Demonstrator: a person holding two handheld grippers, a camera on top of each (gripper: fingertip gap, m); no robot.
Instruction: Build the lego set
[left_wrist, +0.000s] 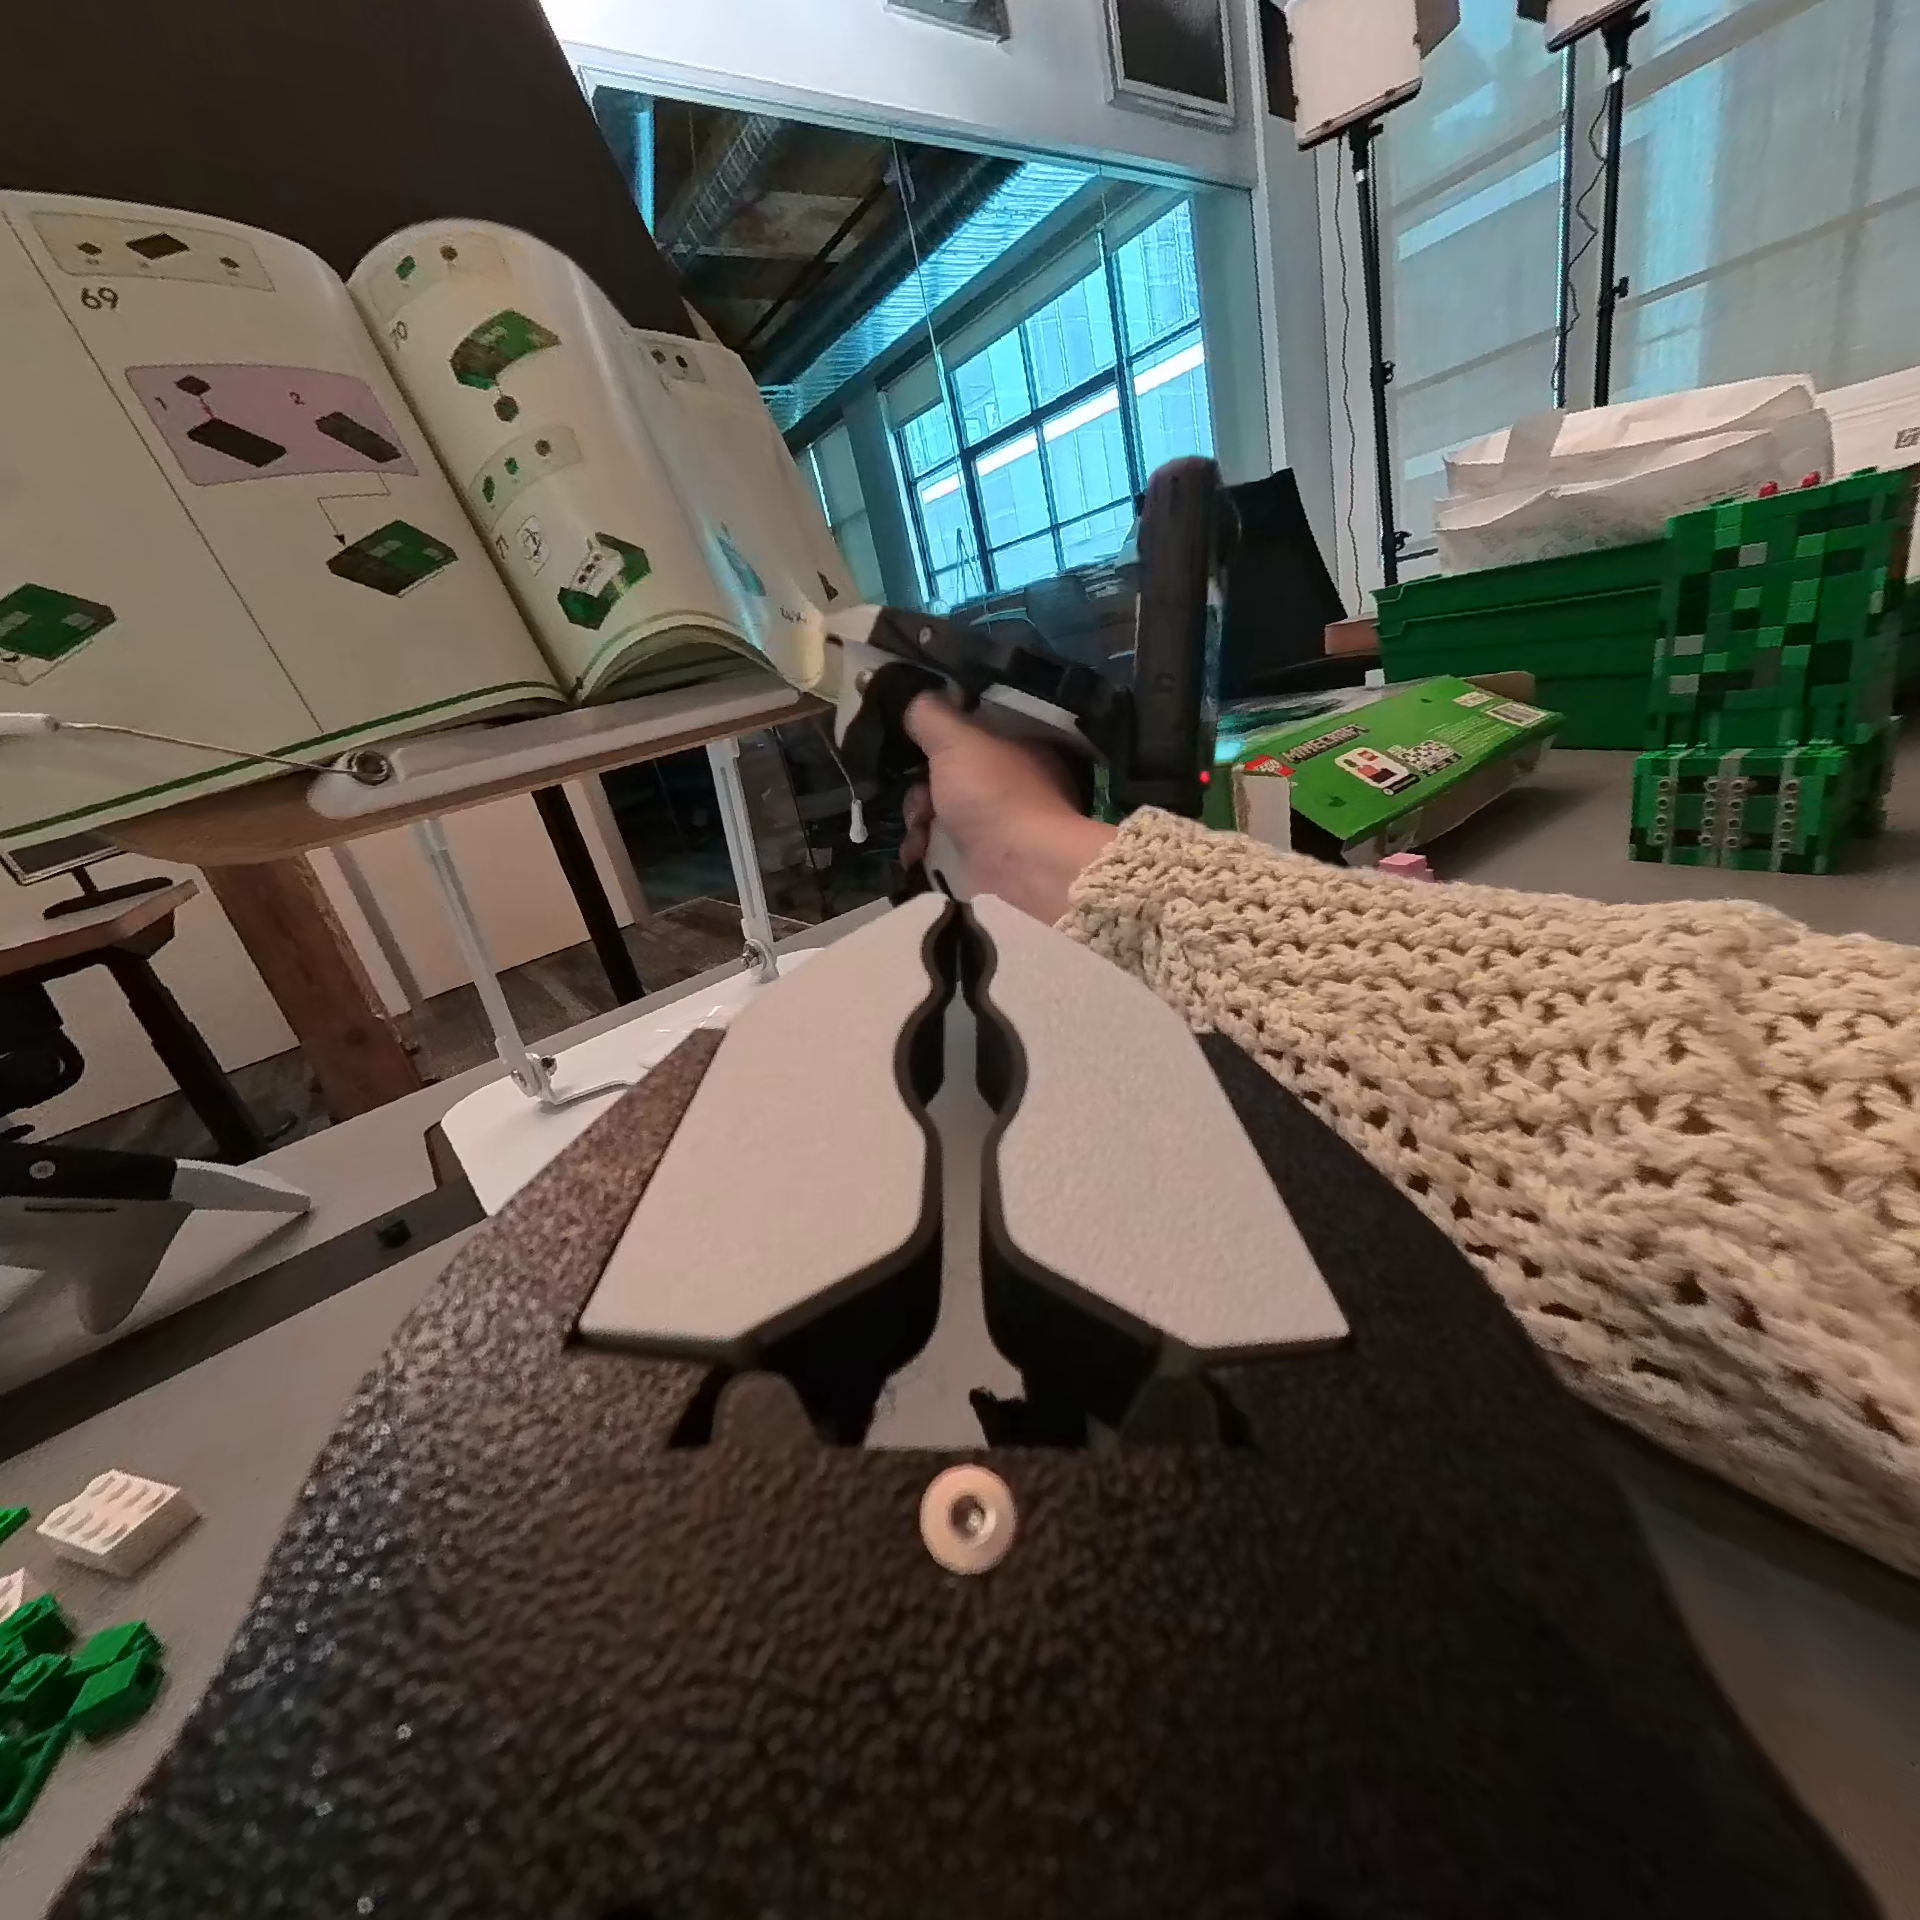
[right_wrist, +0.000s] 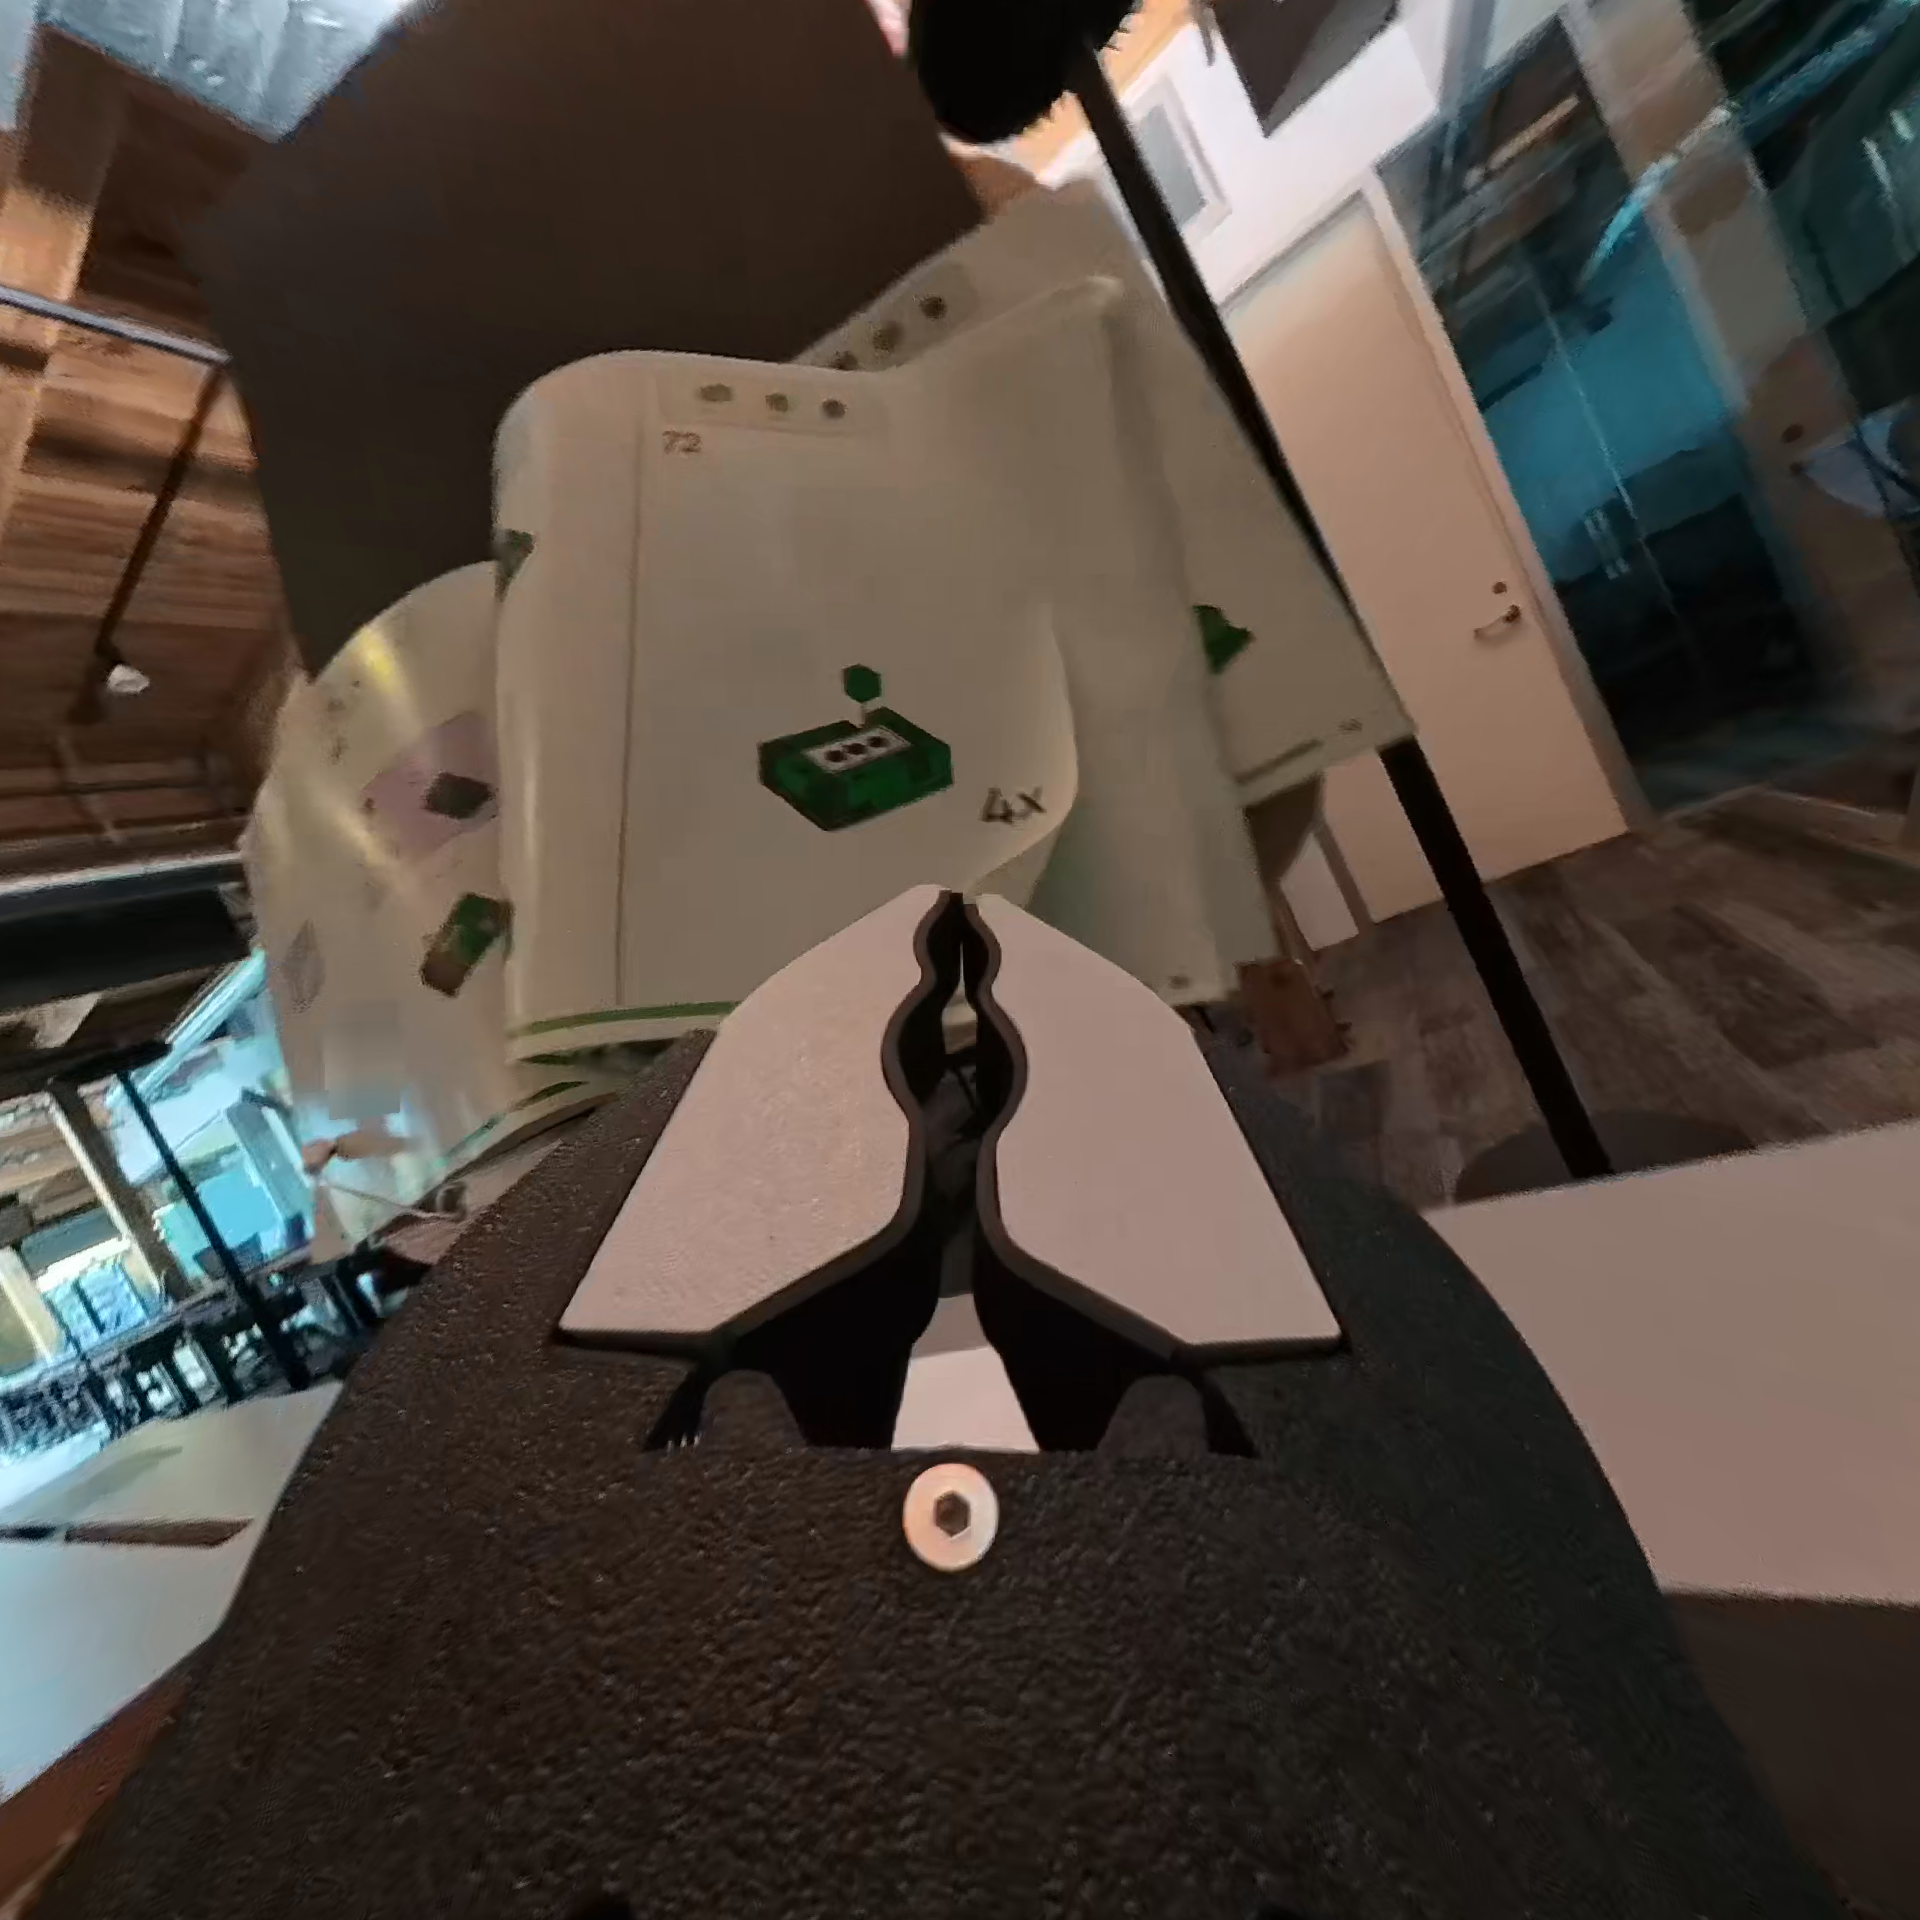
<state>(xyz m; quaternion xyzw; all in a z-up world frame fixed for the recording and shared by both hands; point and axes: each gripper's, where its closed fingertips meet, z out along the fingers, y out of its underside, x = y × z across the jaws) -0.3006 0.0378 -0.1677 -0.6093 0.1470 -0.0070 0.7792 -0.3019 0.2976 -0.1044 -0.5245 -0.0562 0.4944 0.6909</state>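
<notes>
Right claw (right_wrist: 958, 902), clenched on the lower corner of a page (right_wrist: 831, 644) of the instruction booklet (left_wrist: 312, 488), which is propped open on a stand (left_wrist: 582, 727). Left claw (left_wrist: 956, 909) is shown clenched on nothing above the counter (left_wrist: 239, 1455). Loose green bricks (left_wrist: 73, 1683) are seen at lower left, the built green model (left_wrist: 1787, 665) at far right.

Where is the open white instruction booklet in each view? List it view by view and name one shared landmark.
Left wrist view: the open white instruction booklet rests on a white stand at upper left.
Right wrist view: it fills the centre, a curled page just beyond the right gripper fingers.
Shared landmark: the booklet's green brick diagrams.
</notes>
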